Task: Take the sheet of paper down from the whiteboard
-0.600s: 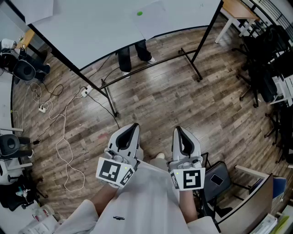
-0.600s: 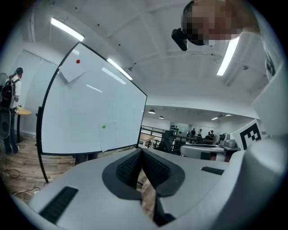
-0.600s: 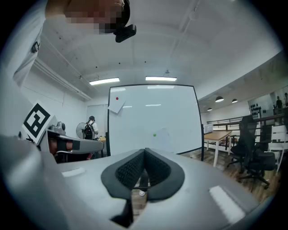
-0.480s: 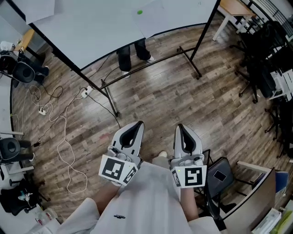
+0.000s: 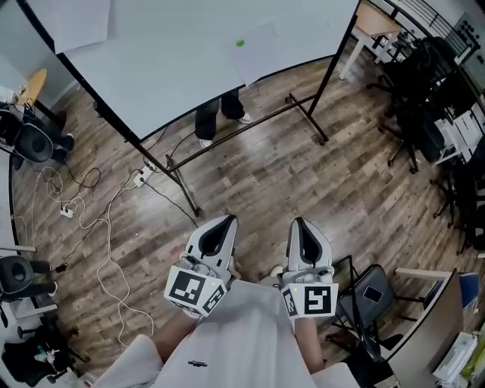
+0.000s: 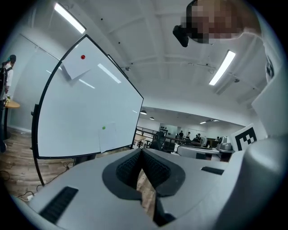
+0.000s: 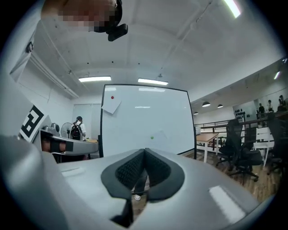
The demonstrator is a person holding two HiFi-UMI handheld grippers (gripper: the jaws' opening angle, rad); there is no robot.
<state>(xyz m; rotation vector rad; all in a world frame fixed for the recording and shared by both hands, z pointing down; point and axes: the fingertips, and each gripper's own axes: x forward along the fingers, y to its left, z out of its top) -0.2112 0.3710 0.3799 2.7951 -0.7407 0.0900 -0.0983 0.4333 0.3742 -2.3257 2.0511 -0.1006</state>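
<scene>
1. The left gripper [image 5: 224, 220] and right gripper [image 5: 298, 223], both closed and empty, sit side by side at 6 o'clock.
2. At 12 o'clock, well apart from them, a whiteboard [image 5: 174, 68] stands on a wood floor [image 5: 258, 167]. A green magnet [image 5: 240, 43] pins the sheet of paper [image 5: 261, 53] to it.
3. A person's legs [image 5: 220, 114] show below the board; the rest is hidden.

Wood-plank floor [image 5: 288, 182], loose white cable [image 5: 108, 250] looping at nine o'clock, a person's dark-trousered legs [image 5: 220, 114] at twelve, light wooden table [image 5: 375, 19] at one, black office chairs [image 5: 424, 83] crowded at two, another black chair [image 5: 371, 299] at five.
</scene>
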